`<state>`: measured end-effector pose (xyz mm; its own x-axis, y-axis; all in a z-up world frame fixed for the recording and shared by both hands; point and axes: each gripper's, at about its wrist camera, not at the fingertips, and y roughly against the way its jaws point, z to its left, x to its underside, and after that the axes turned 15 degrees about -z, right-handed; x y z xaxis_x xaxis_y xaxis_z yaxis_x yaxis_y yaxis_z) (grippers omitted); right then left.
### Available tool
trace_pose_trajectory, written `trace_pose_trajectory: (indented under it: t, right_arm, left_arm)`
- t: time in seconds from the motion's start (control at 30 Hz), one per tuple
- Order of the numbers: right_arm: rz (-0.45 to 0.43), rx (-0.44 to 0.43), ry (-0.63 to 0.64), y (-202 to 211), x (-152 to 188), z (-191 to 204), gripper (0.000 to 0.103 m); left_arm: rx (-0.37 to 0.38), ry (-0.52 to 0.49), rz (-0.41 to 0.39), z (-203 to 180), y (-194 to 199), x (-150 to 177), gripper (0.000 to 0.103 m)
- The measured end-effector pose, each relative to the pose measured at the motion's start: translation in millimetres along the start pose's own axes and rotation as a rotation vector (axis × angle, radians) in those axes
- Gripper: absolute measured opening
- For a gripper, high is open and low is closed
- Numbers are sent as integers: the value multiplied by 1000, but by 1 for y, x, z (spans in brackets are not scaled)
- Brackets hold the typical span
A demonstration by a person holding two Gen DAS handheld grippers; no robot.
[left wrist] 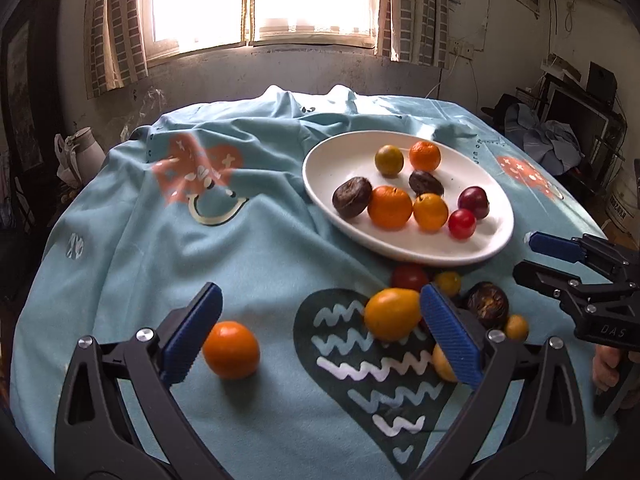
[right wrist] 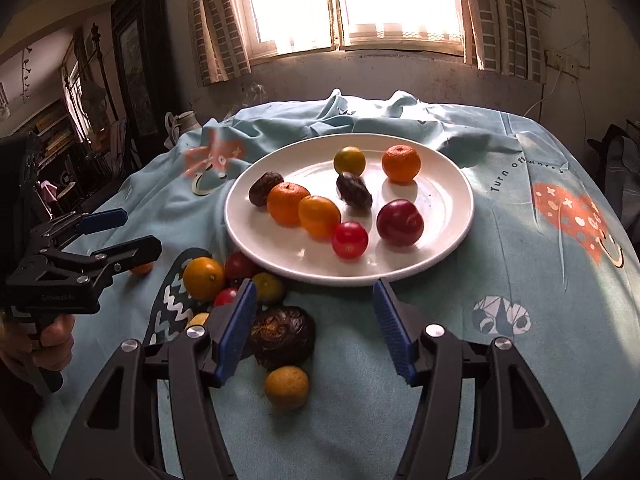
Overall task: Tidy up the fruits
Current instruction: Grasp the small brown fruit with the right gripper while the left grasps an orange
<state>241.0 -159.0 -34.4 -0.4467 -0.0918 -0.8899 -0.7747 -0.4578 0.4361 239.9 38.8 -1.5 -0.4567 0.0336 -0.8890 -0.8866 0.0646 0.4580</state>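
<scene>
A white plate [left wrist: 332, 160] [right wrist: 448, 200] holds several fruits: oranges, dark passion fruits, a plum and a red tomato. In front of it on the blue cloth lies a loose cluster: a yellow-orange fruit [left wrist: 392, 314] [right wrist: 203, 278], a dark passion fruit [left wrist: 488, 304] [right wrist: 282, 336], a red tomato [left wrist: 409, 277] and small yellow fruits [right wrist: 286, 387]. A lone orange [left wrist: 231, 350] lies just inside my left gripper's left finger. My left gripper [left wrist: 320, 336] is open and empty. My right gripper [right wrist: 316, 332] is open and empty, with the passion fruit by its left finger.
The table is covered by a wrinkled blue cloth [left wrist: 260, 240] with heart prints, bunched at the far side under the window. A white jug [left wrist: 86, 148] stands off the far left. Cluttered furniture [left wrist: 568, 128] stands at the right.
</scene>
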Motion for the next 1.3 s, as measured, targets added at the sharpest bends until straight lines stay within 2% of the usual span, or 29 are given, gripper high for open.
trace_pose_trajectory:
  t: [0.07, 0.23, 0.43, 0.57, 0.7, 0.87, 1.03, 1.13, 1.23, 1.3]
  right_arm:
    - [37, -13, 32, 5, 10, 7, 60]
    - [113, -28, 84, 7, 28, 16, 60]
    - [132, -39, 127, 6, 33, 24, 60]
    - [141, -39, 135, 5, 34, 25, 60]
    - [155, -49, 127, 4, 35, 23, 47]
    - [167, -48, 126, 1, 38, 23, 45]
    - [182, -26, 131, -6, 42, 22, 38]
    - [166, -22, 135, -4, 40, 22, 27]
    - [142, -21, 113, 1, 35, 18, 27]
    - [129, -19, 80, 3, 32, 14, 27]
  left_arm:
    - [-23, -22, 11, 6, 6, 6, 101]
    - [-49, 17, 13, 21, 13, 9, 101]
    - [-99, 31, 1, 35, 17, 5, 101]
    - [-115, 95, -1, 53, 19, 2, 101]
    - [-126, 138, 5, 65, 19, 2, 101]
    - [-118, 155, 1, 71, 22, 3, 101]
    - [-119, 147, 7, 69, 20, 4, 101]
    - [-115, 132, 10, 67, 19, 6, 101]
    - [-73, 95, 44, 61, 14, 10, 101]
    - [-59, 37, 61, 52, 9, 14, 101]
